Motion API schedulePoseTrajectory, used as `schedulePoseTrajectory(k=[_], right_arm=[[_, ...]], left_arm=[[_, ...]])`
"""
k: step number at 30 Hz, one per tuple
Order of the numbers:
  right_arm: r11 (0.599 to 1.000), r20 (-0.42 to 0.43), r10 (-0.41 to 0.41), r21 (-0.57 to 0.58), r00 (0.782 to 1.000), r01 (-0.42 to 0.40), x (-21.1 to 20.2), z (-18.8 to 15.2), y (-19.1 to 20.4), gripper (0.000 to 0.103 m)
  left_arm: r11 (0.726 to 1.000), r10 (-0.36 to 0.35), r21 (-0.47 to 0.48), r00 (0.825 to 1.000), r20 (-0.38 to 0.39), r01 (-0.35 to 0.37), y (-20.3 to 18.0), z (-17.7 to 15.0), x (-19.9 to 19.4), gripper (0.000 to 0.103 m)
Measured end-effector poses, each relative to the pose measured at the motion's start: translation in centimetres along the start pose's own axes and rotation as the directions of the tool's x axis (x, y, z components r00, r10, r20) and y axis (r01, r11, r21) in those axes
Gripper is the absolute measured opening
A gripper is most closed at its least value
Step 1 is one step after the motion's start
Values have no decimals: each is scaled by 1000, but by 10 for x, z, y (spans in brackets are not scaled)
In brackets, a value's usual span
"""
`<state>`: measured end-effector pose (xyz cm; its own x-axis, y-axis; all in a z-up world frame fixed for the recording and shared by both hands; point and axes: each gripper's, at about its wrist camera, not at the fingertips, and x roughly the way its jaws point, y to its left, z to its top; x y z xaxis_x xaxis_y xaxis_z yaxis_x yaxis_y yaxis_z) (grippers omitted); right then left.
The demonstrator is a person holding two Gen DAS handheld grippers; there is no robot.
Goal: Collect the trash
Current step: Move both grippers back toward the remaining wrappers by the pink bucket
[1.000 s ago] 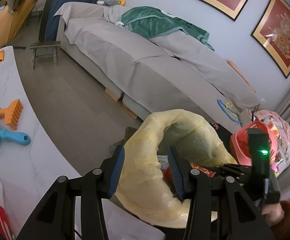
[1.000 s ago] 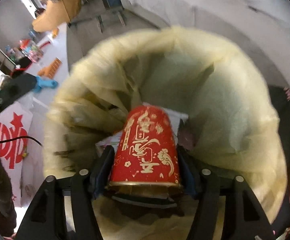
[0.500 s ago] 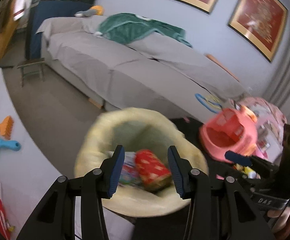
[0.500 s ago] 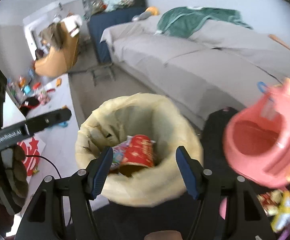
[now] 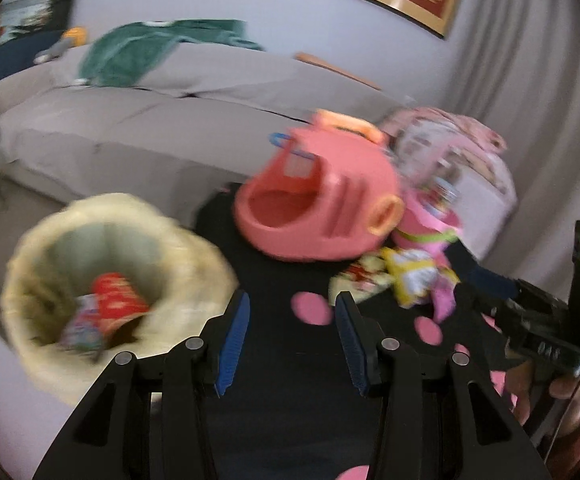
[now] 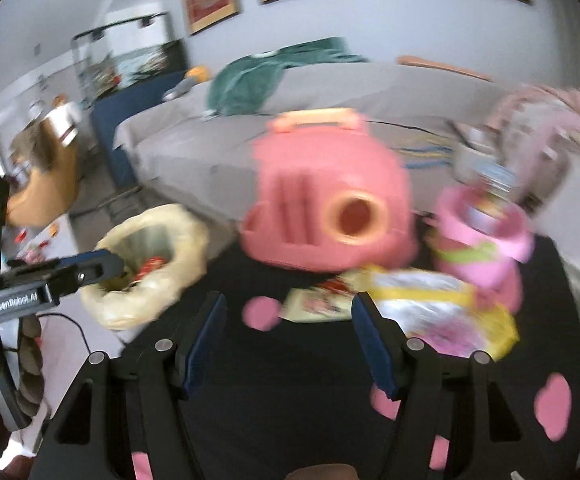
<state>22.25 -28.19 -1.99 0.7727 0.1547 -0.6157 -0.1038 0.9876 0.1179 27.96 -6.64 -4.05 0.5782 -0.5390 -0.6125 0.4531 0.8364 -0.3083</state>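
A bin lined with a pale yellow bag point(image 5: 193, 264) stands at the left; a red paper cup point(image 5: 115, 294) and wrappers lie inside it. It also shows in the right wrist view point(image 6: 185, 240). My left gripper point(image 5: 292, 304) is open and empty over a black mat. My right gripper point(image 6: 285, 312) is open and empty, facing a yellow snack bag point(image 6: 438, 312) and a pale wrapper point(image 6: 318, 300) on the mat. Those wrappers also show in the left wrist view point(image 5: 410, 276). Both views are motion-blurred.
A pink toy house point(image 6: 330, 196) and a pink toy bucket point(image 6: 486, 244) stand on the black mat with pink spots point(image 6: 290, 392). A grey covered sofa point(image 5: 129, 128) with a green blanket runs behind. A white table edge point(image 6: 57, 344) lies left.
My right gripper let the red cup go into the bag and drew back open. Both grippers swung right, away from the bin, toward the wrappers on the mat.
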Motion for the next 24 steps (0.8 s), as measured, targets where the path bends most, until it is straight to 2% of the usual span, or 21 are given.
schedulePoseTrajectory(k=[3, 6, 9, 14, 19, 21, 24], right_arm=[[995, 29, -68, 74, 997, 65, -18, -13, -35, 63], [978, 62, -151, 152, 987, 140, -33, -27, -68, 63], [963, 86, -179, 220, 980, 156, -39, -38, -92, 63], [938, 83, -238, 277, 968, 207, -34, -51, -117, 63], [909, 62, -317, 303, 946, 285, -37, -62, -137, 63], [902, 53, -332, 310, 942, 300, -40, -64, -144, 63], [897, 41, -322, 334, 946, 291, -47, -65, -155, 63]], left_arm=[[997, -75, 12, 996, -41, 76, -21, -6, 24, 46], [993, -119, 6, 989, -82, 120, -38, -11, 46, 46], [987, -155, 34, 982, -109, 159, -54, -13, 62, 46], [964, -253, 33, 952, -172, 263, -78, -8, 95, 46], [961, -256, 62, 950, -177, 271, -102, 10, 132, 46], [947, -271, 123, 944, -187, 296, -116, 22, 149, 46], [936, -254, 193, 946, -203, 293, -125, 36, 178, 46]])
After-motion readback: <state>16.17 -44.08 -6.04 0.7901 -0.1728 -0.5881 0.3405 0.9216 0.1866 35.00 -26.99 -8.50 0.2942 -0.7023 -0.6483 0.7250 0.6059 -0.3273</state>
